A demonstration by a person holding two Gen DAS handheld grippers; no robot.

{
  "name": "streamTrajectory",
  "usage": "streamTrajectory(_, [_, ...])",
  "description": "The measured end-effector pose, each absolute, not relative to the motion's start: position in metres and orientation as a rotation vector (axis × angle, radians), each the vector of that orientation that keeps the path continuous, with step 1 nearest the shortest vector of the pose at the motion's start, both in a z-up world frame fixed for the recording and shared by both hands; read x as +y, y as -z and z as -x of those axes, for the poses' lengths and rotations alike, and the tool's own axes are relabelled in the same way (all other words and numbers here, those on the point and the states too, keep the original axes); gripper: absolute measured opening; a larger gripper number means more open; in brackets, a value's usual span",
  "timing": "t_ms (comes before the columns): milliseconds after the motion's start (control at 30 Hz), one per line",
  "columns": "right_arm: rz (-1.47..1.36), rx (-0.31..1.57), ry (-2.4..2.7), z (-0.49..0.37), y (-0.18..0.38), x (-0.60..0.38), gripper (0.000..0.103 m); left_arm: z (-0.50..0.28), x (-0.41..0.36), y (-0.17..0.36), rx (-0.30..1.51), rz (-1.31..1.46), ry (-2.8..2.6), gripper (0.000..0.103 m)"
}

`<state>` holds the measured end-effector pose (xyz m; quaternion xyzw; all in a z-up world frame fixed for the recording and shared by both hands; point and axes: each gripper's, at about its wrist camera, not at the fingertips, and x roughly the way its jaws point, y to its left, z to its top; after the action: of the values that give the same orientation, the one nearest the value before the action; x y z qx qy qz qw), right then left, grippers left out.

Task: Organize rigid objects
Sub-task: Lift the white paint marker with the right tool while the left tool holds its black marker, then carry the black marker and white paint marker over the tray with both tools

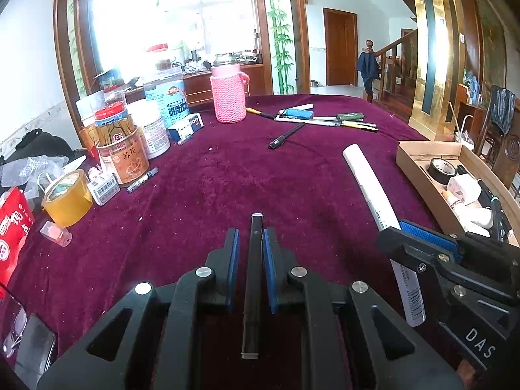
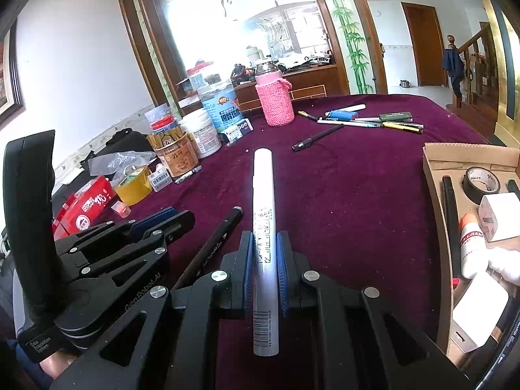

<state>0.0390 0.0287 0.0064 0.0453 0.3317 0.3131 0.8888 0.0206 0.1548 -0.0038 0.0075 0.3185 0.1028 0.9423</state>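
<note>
My left gripper (image 1: 251, 234) is shut on a dark pen (image 1: 253, 279) and holds it lengthwise above the purple tablecloth. It also shows in the right wrist view (image 2: 175, 217) with the dark pen (image 2: 211, 247). My right gripper (image 2: 264, 243) is shut on a white marker (image 2: 264, 227), pointing away; the marker also shows in the left wrist view (image 1: 377, 195). A cardboard box (image 2: 435, 195) at the right holds black tape (image 2: 481, 183), a white bottle and other small items. More pens (image 2: 367, 120) and a lone black pen (image 2: 317, 138) lie farther back.
A pink knitted bottle (image 1: 227, 92) stands at the back middle. Cans and jars (image 1: 130, 143), yellow tape (image 1: 66, 196), a red packet (image 1: 11, 224) and small boxes crowd the left side. The box also shows in the left wrist view (image 1: 419, 169).
</note>
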Motion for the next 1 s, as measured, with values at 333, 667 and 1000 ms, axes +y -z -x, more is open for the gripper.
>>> streamTrajectory(333, [-0.089,0.677,-0.635,-0.038,-0.009,0.028,0.012,-0.020,0.154,0.004,0.643,-0.018,-0.213,0.013])
streamTrajectory(667, [-0.137,0.689,-0.586,-0.031,-0.018,0.008,0.012,-0.016,0.149,-0.002,0.635,-0.036,-0.205,0.013])
streamTrajectory(1000, [-0.173,0.665,-0.544,-0.017,-0.027,-0.032,0.013,-0.009,0.128,-0.015,0.613,-0.066,-0.190,0.013])
